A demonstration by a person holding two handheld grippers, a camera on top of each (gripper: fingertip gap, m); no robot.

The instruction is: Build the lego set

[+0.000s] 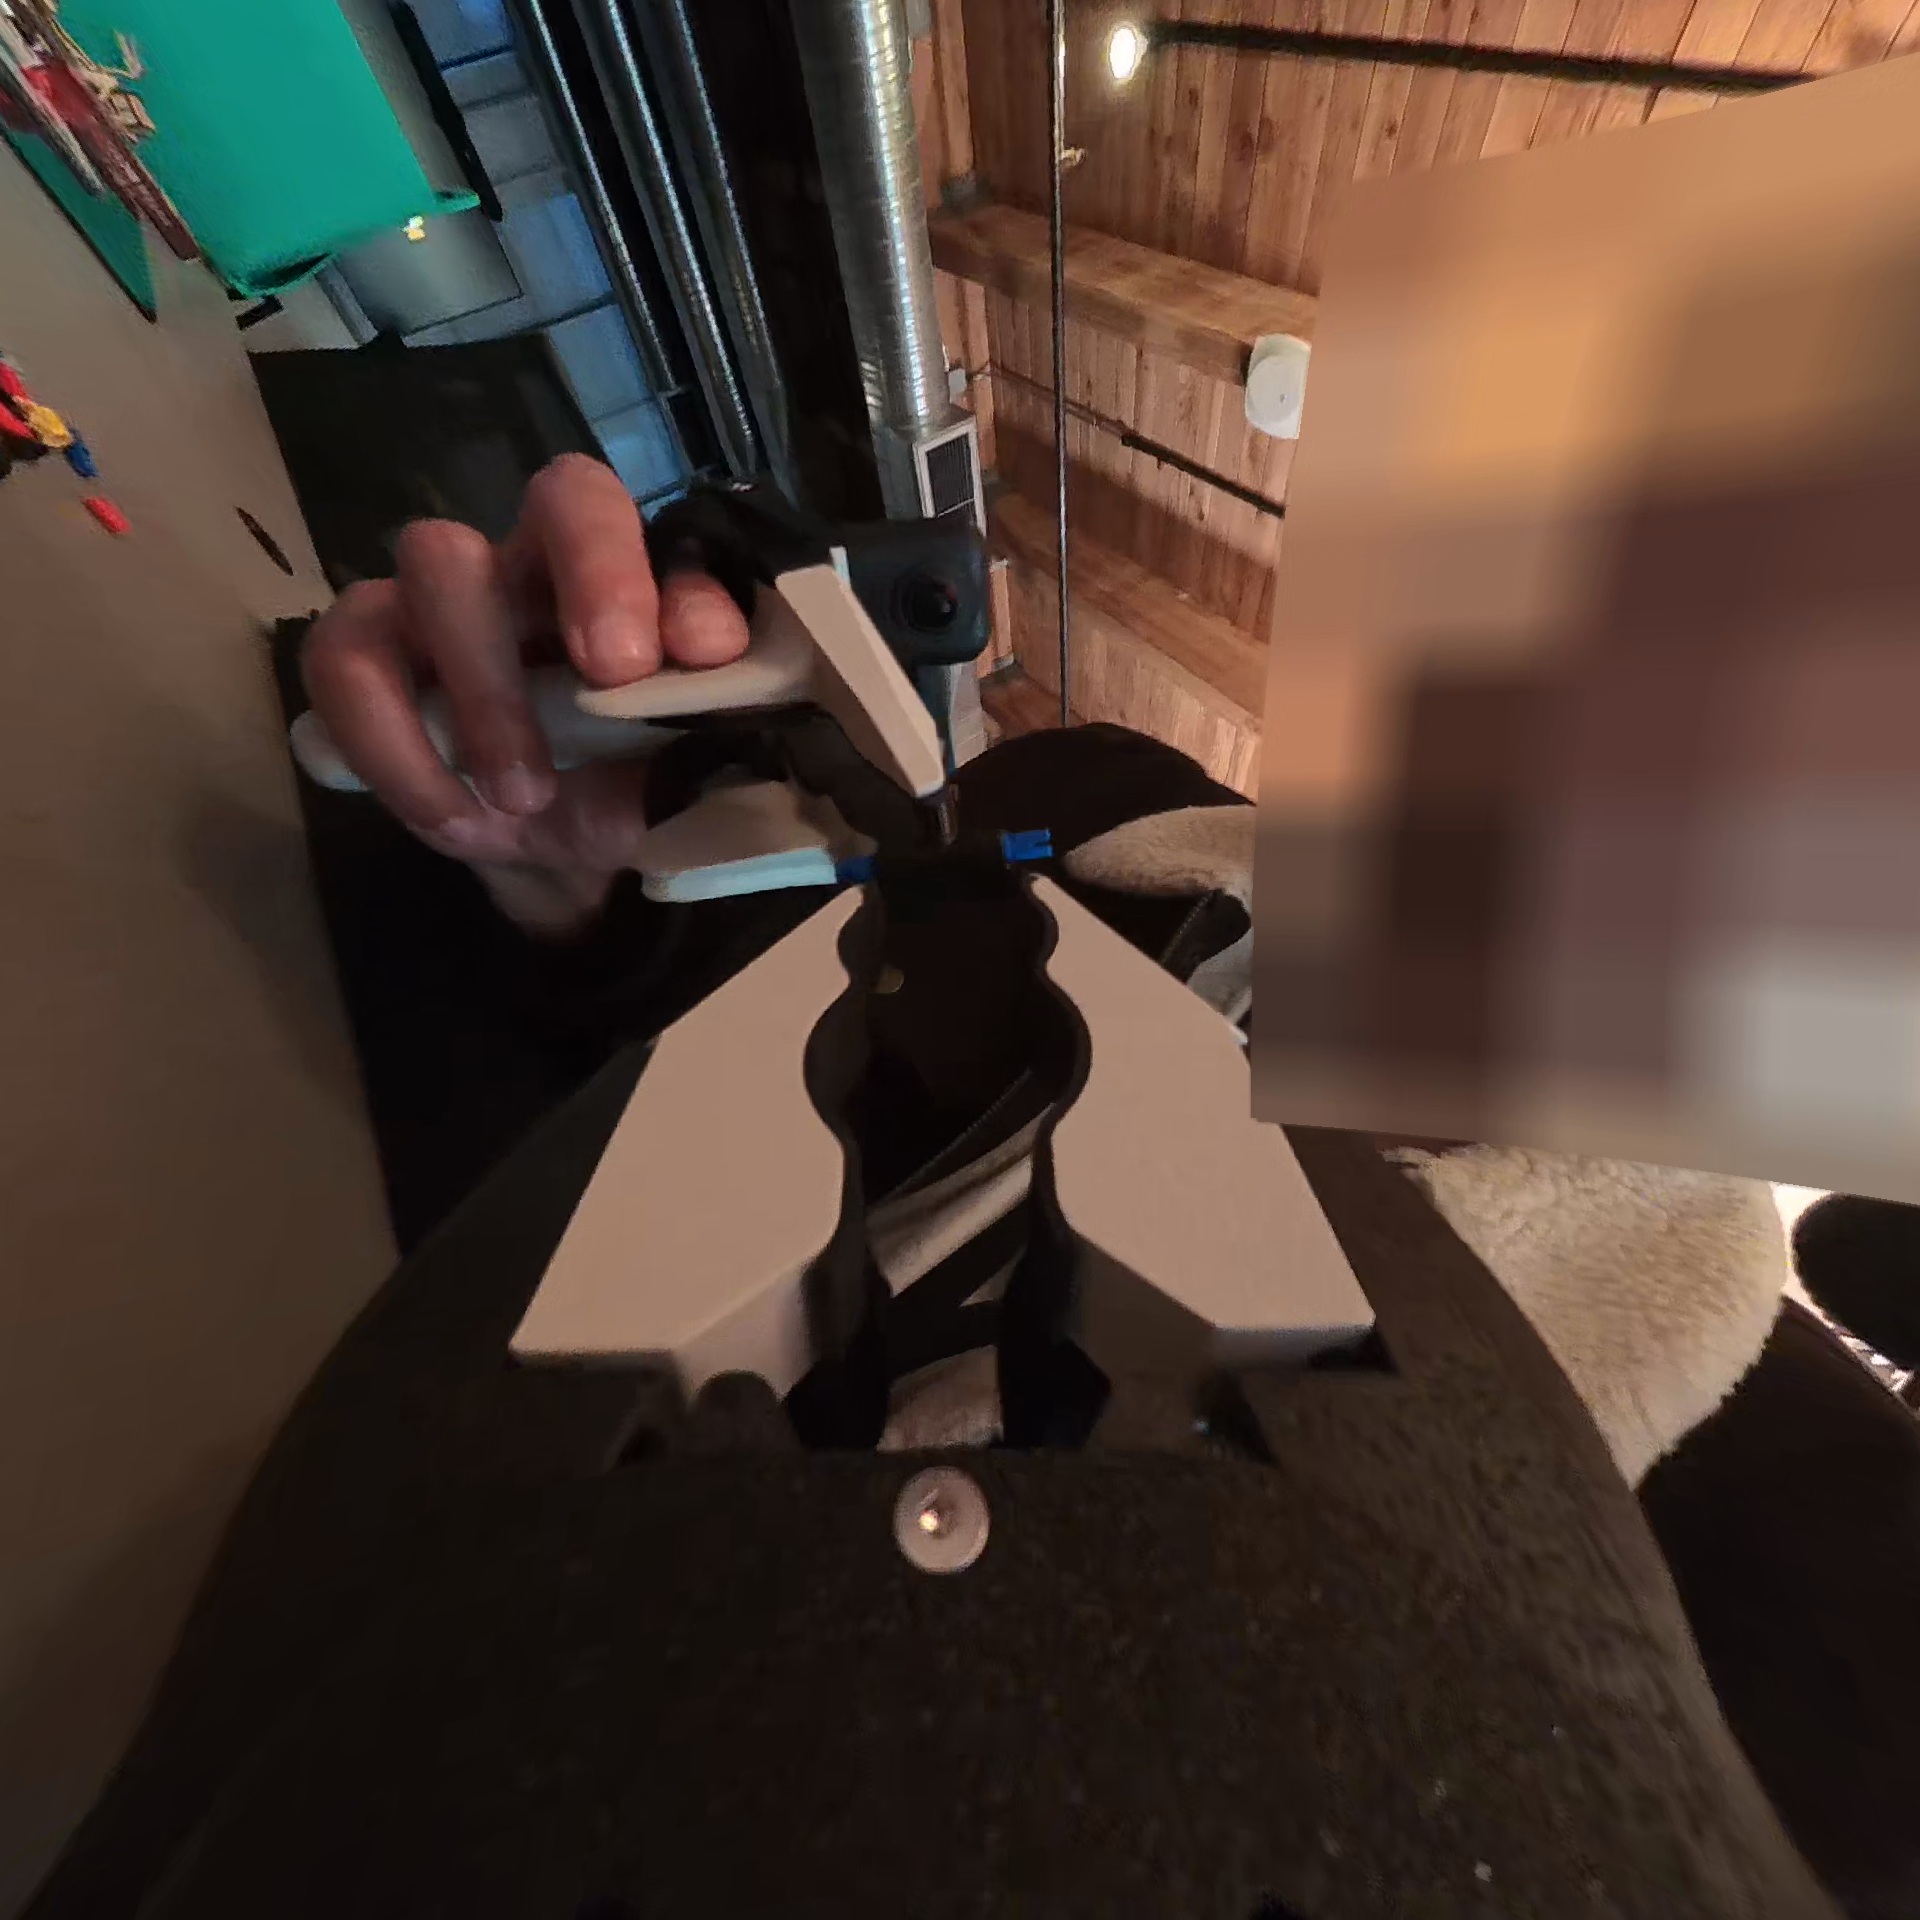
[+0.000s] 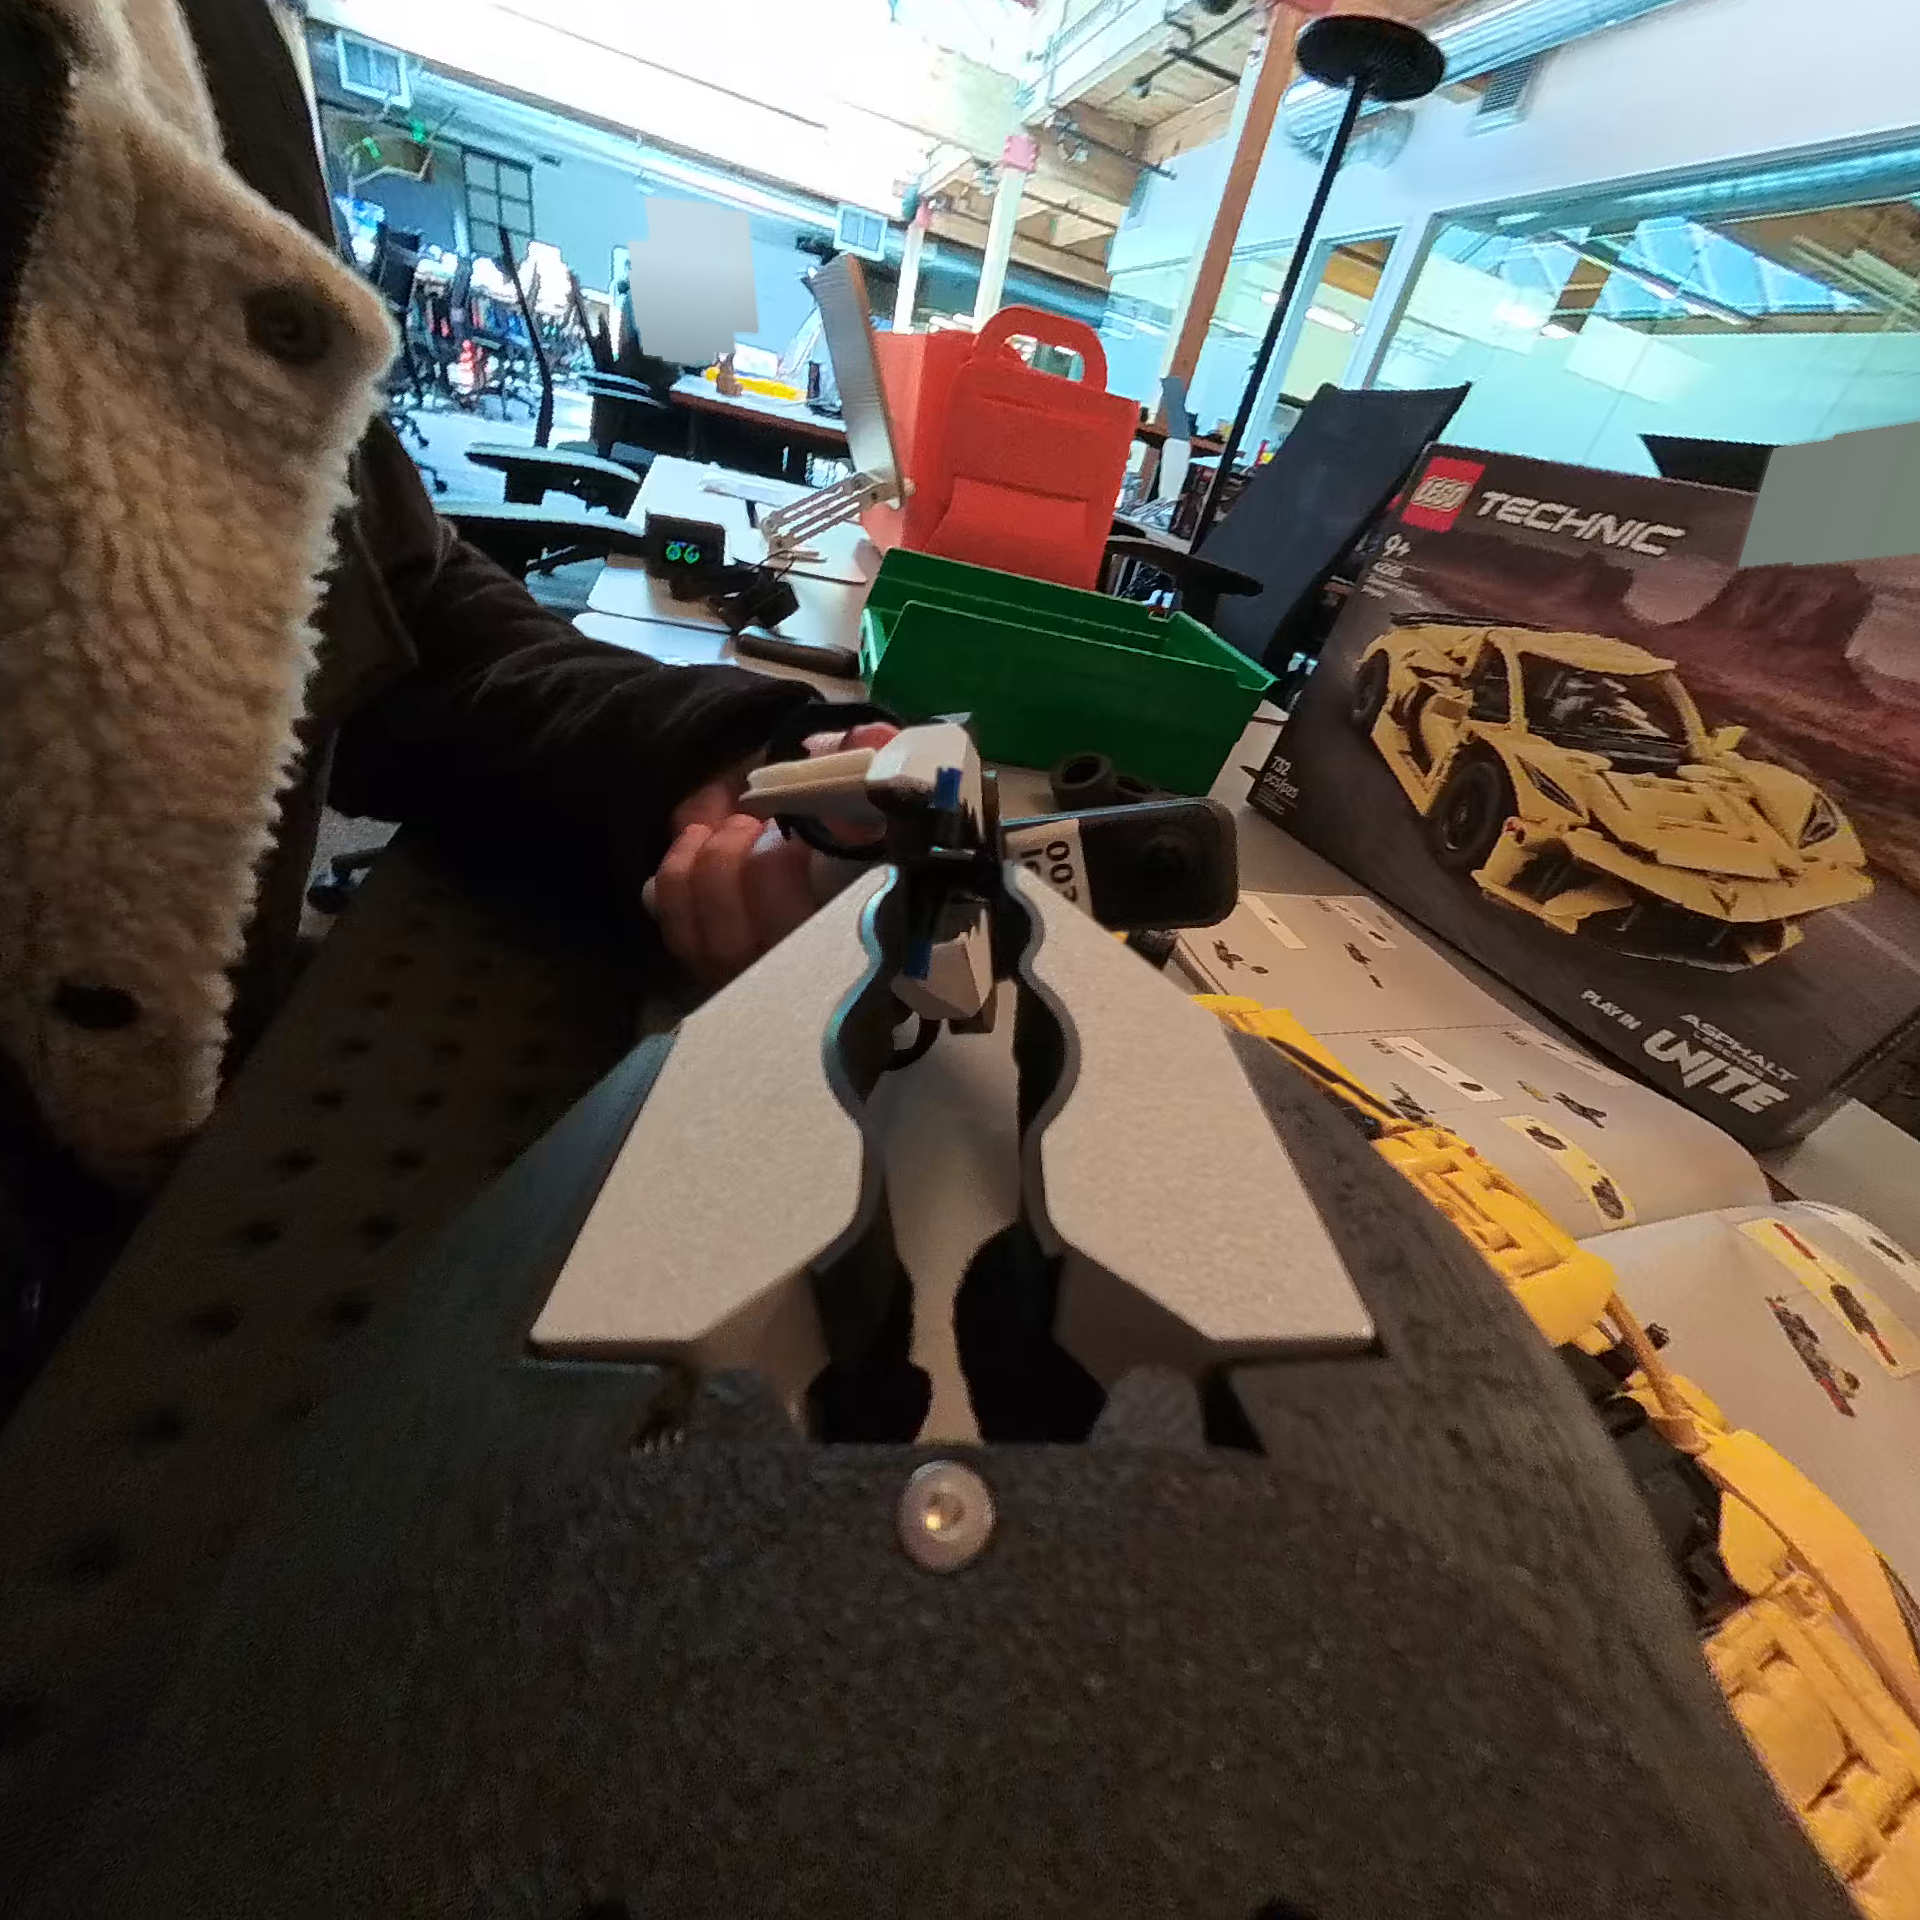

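My left gripper [image 1: 948, 888] is shut on a small black Lego piece [image 1: 914, 883] with a blue pin at each end [image 1: 1027, 844]. A hand holds my right gripper [image 1: 883, 829] close above and to the left, with its fingertips at that piece. In the right wrist view my right gripper [image 2: 948, 878] is closed down on a small dark part [image 2: 940, 894] at the black piece. The left gripper's white fingers [image 2: 940, 971] clamp the piece from above and below, and the blue pins [image 2: 945, 784] show there. The joint between the parts is hidden.
A partly built yellow Lego car [image 2: 1507, 1236] lies at the right on an open instruction booklet [image 2: 1455, 1070]. Behind stand the set's box [image 2: 1610, 748], a green bin [image 2: 1039, 665], black tyres [image 2: 1086, 779] and an orange bag [image 2: 1018, 468]. Loose bricks [image 1: 47, 426] lie on the table. The tips of both grippers are at nearly the same place.
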